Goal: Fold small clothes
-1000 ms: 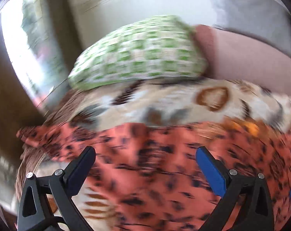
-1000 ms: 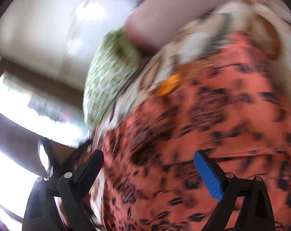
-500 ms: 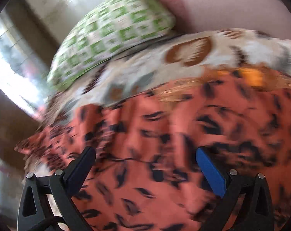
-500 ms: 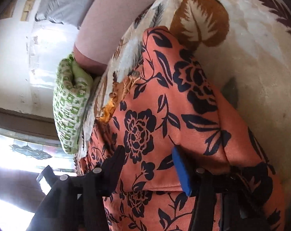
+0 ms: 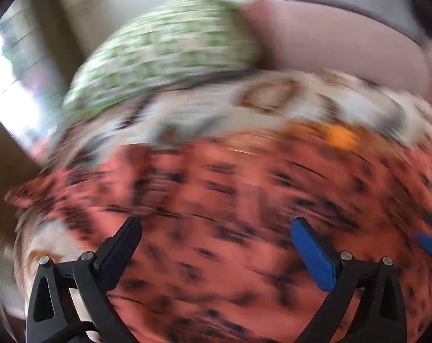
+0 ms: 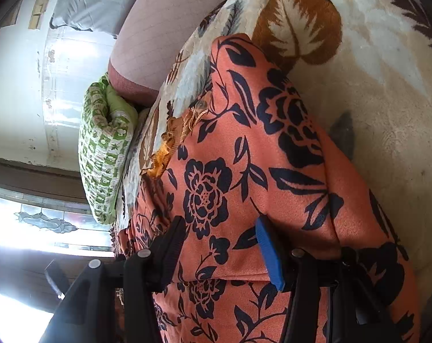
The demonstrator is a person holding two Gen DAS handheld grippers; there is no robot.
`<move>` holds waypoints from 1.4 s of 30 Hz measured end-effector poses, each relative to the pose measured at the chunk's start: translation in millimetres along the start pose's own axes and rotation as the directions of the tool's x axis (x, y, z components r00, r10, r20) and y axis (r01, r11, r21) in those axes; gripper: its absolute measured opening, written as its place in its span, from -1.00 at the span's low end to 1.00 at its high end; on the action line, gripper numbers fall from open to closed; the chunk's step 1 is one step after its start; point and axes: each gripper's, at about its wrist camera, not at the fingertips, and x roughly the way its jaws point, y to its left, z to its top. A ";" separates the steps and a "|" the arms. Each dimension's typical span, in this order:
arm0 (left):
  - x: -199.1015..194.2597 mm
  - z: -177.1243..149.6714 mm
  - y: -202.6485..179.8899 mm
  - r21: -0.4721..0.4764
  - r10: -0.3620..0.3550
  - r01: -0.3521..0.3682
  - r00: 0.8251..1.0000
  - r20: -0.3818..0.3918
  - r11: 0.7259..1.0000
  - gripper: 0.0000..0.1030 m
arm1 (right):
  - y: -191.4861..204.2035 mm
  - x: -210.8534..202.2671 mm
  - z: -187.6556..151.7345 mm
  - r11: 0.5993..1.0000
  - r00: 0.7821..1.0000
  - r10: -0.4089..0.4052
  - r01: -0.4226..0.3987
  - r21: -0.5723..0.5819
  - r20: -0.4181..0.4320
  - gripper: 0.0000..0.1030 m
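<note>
An orange garment with a dark floral print (image 6: 244, 171) lies spread on a cream leaf-patterned blanket (image 6: 373, 80). It has an orange-gold trimmed edge at its far end. In the blurred left wrist view the garment (image 5: 230, 214) fills the lower half. My left gripper (image 5: 216, 228) is open, its jaws wide apart just above the cloth. My right gripper (image 6: 220, 228) is open with jaws partly closed in, low over the garment near a folded edge. A blue pad of the right gripper (image 5: 430, 245) shows at the left view's right edge.
A green-and-white checked pillow (image 6: 104, 154) and a pink cushion (image 6: 164, 34) lie at the blanket's far end against a white wall. A window with bright light (image 6: 44, 228) and dark wooden frame is on the left.
The left view has swung and blurred, its jaws staying wide. The right gripper narrowed its jaws about a second ago and has since held almost still over the garment.
</note>
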 end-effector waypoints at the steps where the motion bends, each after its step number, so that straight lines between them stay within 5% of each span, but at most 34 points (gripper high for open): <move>1: -0.1 -2.8 -15.8 0.043 0.001 -0.001 1.000 -0.001 0.999 1.00 | -0.5 -0.2 -0.2 1.000 1.000 0.000 0.000 0.001 0.002 0.08; 6: 31.3 -3.3 -39.5 0.132 0.187 -0.182 0.982 -0.021 0.974 1.00 | 0.8 0.9 -0.8 1.000 1.000 -0.007 0.007 -0.006 0.008 0.09; 9: 42.5 4.8 -9.8 -0.013 0.084 -0.086 0.992 -0.095 0.996 1.00 | 0.7 1.6 -0.1 1.000 1.000 -0.005 0.005 -0.001 0.003 0.09; 12: 39.9 10.4 8.9 -0.065 0.161 -0.166 0.985 -0.066 0.984 1.00 | 0.7 2.1 0.7 1.000 1.000 -0.002 0.002 -0.006 -0.003 0.09; 14: 43.2 12.8 29.5 -0.099 0.255 -0.262 0.964 -0.078 0.960 1.00 | 0.3 2.3 1.1 1.000 1.000 0.000 -0.001 -0.005 -0.005 0.09; 17: 46.4 11.2 72.4 -0.232 0.242 -0.271 0.959 -0.148 0.934 1.00 | -0.4 2.0 1.4 1.000 1.000 0.004 -0.004 -0.005 -0.006 0.09; 21: 24.3 13.3 106.7 -0.290 0.409 -0.422 0.906 -0.109 0.859 1.00 | -0.3 2.1 0.7 1.000 1.000 0.002 -0.002 -0.011 -0.003 0.09; 26: 10.6 11.6 128.1 -0.344 0.388 -0.394 0.917 -0.090 0.852 1.00 | 3.3 -1.1 -1.0 1.000 1.000 0.006 -0.006 -0.020 -0.008 0.09; 32: 41.9 6.5 121.0 -0.303 0.324 -0.369 0.927 -0.189 0.879 1.00 | 17.6 1.7 -6.8 0.995 1.000 -0.028 0.027 -0.094 -0.009 0.08; 35: 18.5 7.2 125.5 -0.393 0.277 -0.298 0.954 -0.109 0.870 1.00 | 27.5 0.6 -11.2 0.990 0.999 -0.034 0.034 -0.134 0.004 0.10; 38: 5.0 15.1 120.8 -0.410 0.293 -0.273 0.956 -0.014 0.870 1.00 | 41.1 2.3 -15.5 0.979 0.999 -0.037 0.038 -0.202 0.006 0.10; 42: 27.0 28.1 92.6 -0.302 0.230 -0.218 0.973 0.004 0.928 1.00 | 33.2 18.0 -19.6 0.981 0.997 -0.065 0.058 -0.183 -0.032 0.09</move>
